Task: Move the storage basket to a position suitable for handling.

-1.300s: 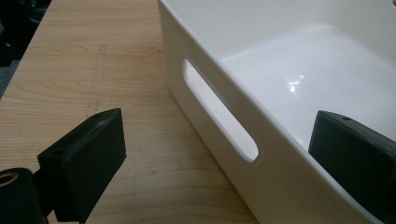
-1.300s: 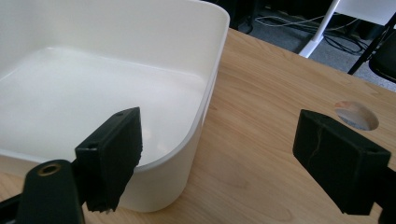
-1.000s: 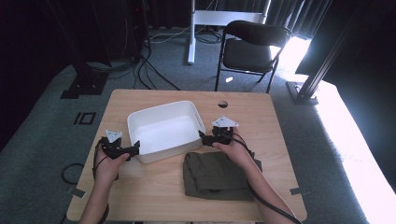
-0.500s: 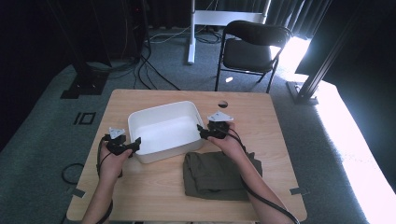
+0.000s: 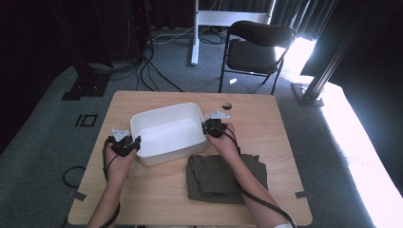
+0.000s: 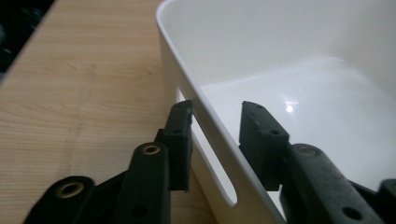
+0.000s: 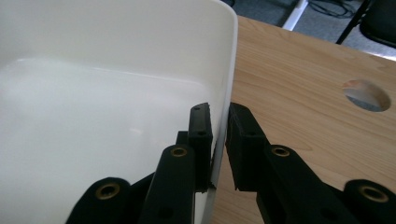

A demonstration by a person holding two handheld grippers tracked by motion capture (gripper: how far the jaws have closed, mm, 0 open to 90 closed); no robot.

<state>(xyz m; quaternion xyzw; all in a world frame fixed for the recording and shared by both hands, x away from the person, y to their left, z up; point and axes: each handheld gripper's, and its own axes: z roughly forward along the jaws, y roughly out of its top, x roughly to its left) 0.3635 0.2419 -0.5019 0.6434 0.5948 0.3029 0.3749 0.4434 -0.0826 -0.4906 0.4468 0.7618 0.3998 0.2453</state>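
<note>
The surface (image 5: 266,118), a light wooden top with a round hole (image 5: 226,105) toward its far edge, carries a white bin (image 5: 166,130) near its middle and a folded olive cloth (image 5: 214,178) on the near side, just beside the bin's front right corner. The high view shows the whole layout: a black folding chair (image 5: 254,47) stands on the grey carpet beyond the surface, and the person's forearms enter from the bottom edge, one toward each short end of the bin. The left tool (image 5: 124,142) sits at the bin's left wall and the right tool (image 5: 214,127) at its right wall. Grip detail is legible in the tool views (the high view is too coarse for it). In the left tool view, the left tool (image 6: 215,126) straddles the bin (image 6: 289,60) rim above a handle slot (image 6: 212,158), one jaw outside and one inside; its jaws have just been closing on the wall, though a gap on the inner side leaves full contact uncertain. In the right tool view, the right tool (image 7: 219,140) is clamped on the thin wall of the bin (image 7: 116,56), one jaw inside and one outside, pads pressed to it after closing. The same view shows the hole (image 7: 366,94) in the bare wood outside the bin.
</note>
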